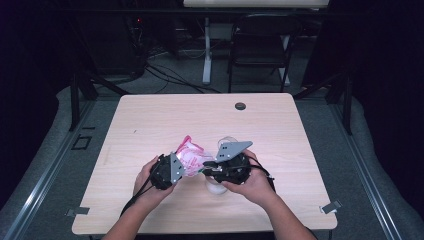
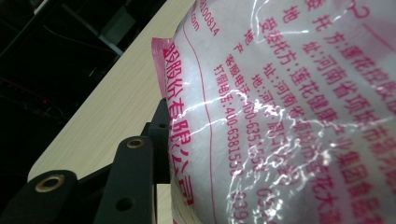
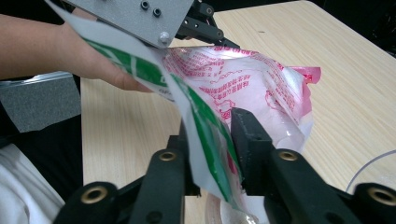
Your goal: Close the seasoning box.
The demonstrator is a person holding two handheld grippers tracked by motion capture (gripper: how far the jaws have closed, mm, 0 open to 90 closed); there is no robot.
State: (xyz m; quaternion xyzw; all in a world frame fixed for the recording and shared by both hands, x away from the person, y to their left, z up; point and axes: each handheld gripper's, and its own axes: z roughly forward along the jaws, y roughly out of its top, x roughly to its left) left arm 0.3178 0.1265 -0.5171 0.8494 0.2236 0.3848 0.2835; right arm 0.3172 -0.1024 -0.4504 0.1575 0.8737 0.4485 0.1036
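Observation:
A clear plastic bag (image 1: pixel 191 154) with pink print, white inside, hangs a little above the table's front middle between both grippers. My left gripper (image 1: pixel 186 169) grips its left side. In the left gripper view the bag (image 2: pixel 289 107) presses against one black jaw and hides the other. My right gripper (image 3: pixel 212 135) is shut on a green-striped edge of the bag (image 3: pixel 243 79), with a jaw on each side. In the right gripper view the left gripper (image 3: pixel 212 35) holds the bag's far end. In the high view the right gripper (image 1: pixel 206 168) meets the bag from the right.
The light wooden table (image 1: pixel 150 120) bears a small black round disc (image 1: pixel 240 106) near its far edge. A clear round container (image 1: pixel 227 140) sits just behind the right gripper, its rim (image 3: pixel 373 165) at the lower right. A chair (image 1: pixel 260 45) stands beyond the table.

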